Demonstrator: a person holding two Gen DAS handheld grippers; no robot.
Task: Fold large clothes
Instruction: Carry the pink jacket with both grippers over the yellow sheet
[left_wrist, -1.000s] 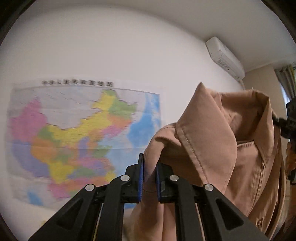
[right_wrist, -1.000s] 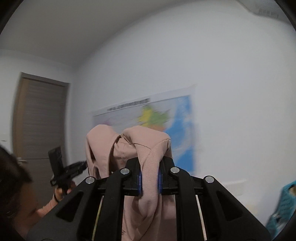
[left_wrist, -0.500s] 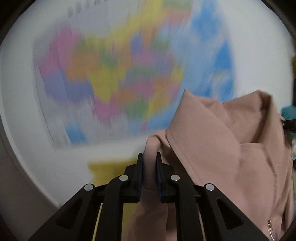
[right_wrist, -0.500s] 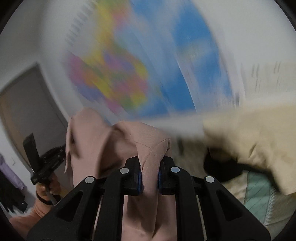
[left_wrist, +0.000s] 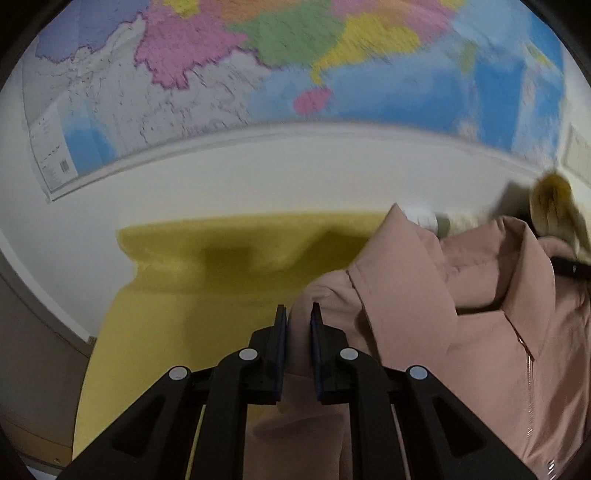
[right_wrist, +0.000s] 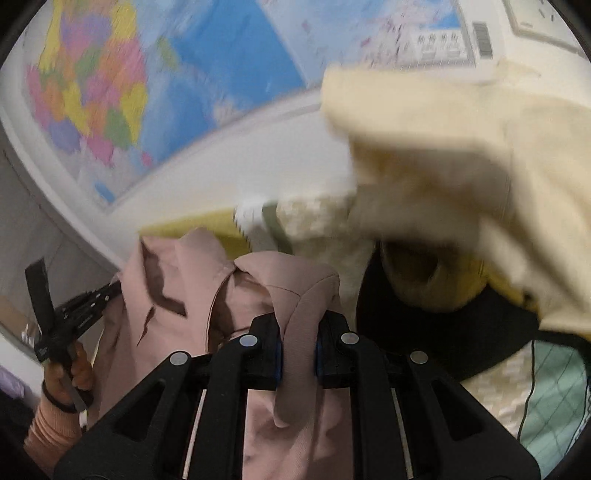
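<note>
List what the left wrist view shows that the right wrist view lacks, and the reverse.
Only the left wrist view: the pink jacket's zipper and the left claw shut on its fabric. Only the right wrist view: a hand holding the other tool, a cream garment pile, a black item, and the right claw shut on the jacket. Both: the pink jacket, wall map, yellow surface.

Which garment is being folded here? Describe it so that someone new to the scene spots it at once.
Below the wall map, over the yellow sheet, hangs the dusty pink jacket, pinched in both the left claw and the right claw. Its collar and metal zip set it apart from the cream clothes beside it.
</note>
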